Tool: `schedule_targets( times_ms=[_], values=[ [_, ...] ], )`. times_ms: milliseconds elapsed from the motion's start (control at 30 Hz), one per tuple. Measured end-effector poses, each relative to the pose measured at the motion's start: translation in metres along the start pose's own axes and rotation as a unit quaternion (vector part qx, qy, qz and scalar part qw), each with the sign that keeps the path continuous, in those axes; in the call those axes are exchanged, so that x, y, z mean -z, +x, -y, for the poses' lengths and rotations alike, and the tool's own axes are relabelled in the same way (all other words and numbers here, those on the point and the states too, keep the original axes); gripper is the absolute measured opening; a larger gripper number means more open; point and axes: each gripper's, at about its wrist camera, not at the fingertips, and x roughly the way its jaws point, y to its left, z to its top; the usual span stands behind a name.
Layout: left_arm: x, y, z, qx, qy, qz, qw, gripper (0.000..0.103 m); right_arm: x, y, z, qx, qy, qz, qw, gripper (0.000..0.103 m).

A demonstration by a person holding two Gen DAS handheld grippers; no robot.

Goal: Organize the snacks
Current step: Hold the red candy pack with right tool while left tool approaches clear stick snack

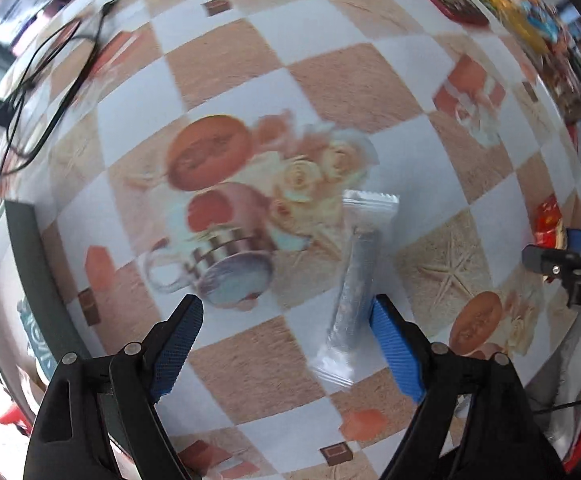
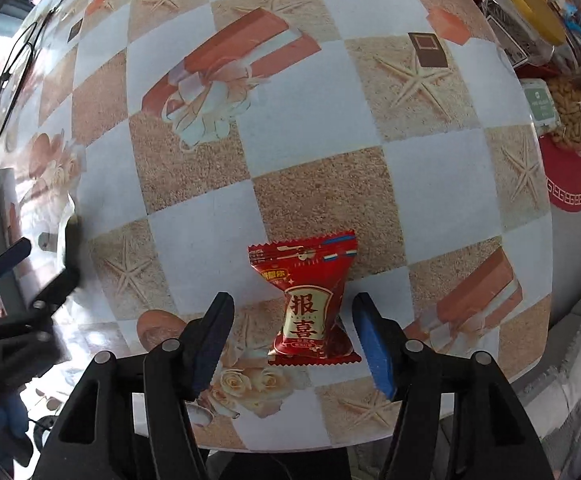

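A long silver-wrapped snack bar (image 1: 356, 280) lies on the checkered tablecloth (image 1: 330, 80), just inside the right finger of my open left gripper (image 1: 286, 312). A red candy packet with gold Chinese characters (image 2: 308, 304) lies on the tablecloth (image 2: 194, 240) between the fingers of my open right gripper (image 2: 292, 312), nearer the right finger. The right gripper (image 1: 562, 256) shows at the right edge of the left wrist view beside the red packet (image 1: 548, 224). The left gripper (image 2: 30, 276) shows blurred at the left edge of the right wrist view.
Bags of snacks and peanuts (image 2: 570, 116) sit on a red mat (image 2: 574, 184) at the far right. Black cables (image 1: 38, 92) lie at the table's far left. A dark-edged tray (image 1: 30, 264) stands at the left. The table's front edge (image 2: 330, 448) is close.
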Motion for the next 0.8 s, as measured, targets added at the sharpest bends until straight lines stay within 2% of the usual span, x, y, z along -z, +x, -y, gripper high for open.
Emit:
schedule_targets(
  times_ms=[133, 200, 233, 333, 433, 633, 733, 800],
  values=[
    [0.010, -0.004, -0.003, 0.008, -0.004, -0.004, 1.0000, 0.088, -0.004, -0.004, 0.005, -0.006, 0.010, 0.003, 1.000, 0.063],
    [0.015, -0.004, -0.011, 0.013, -0.016, -0.007, 0.9998, 0.088, -0.005, -0.007, 0.012, -0.005, 0.015, 0.006, 1.000, 0.078],
    [0.015, -0.004, -0.010, 0.014, -0.019, -0.007, 0.9997, 0.088, -0.004, -0.011, 0.017, -0.003, 0.017, 0.014, 1.000, 0.089],
    [0.010, -0.004, -0.001, 0.002, 0.001, -0.006, 1.0000, 0.088, -0.003, -0.018, 0.025, -0.006, 0.022, 0.018, 1.000, 0.089],
    [-0.008, -0.003, 0.026, -0.004, 0.027, -0.004, 0.9996, 0.088, -0.003, -0.016, 0.031, 0.001, 0.026, 0.014, 1.000, 0.089],
    [-0.019, 0.014, 0.043, 0.005, 0.020, -0.025, 0.9995, 0.088, -0.010, -0.004, 0.029, 0.009, 0.018, 0.001, 1.000, 0.089],
    [-0.021, 0.018, 0.047, 0.002, 0.025, -0.026, 0.9993, 0.093, -0.012, 0.004, 0.024, 0.024, 0.014, -0.004, 1.000, 0.089],
    [-0.025, 0.023, 0.045, 0.002, 0.024, -0.030, 0.9992, 0.098, -0.014, 0.007, 0.021, 0.021, 0.012, -0.004, 1.000, 0.097]
  ],
)
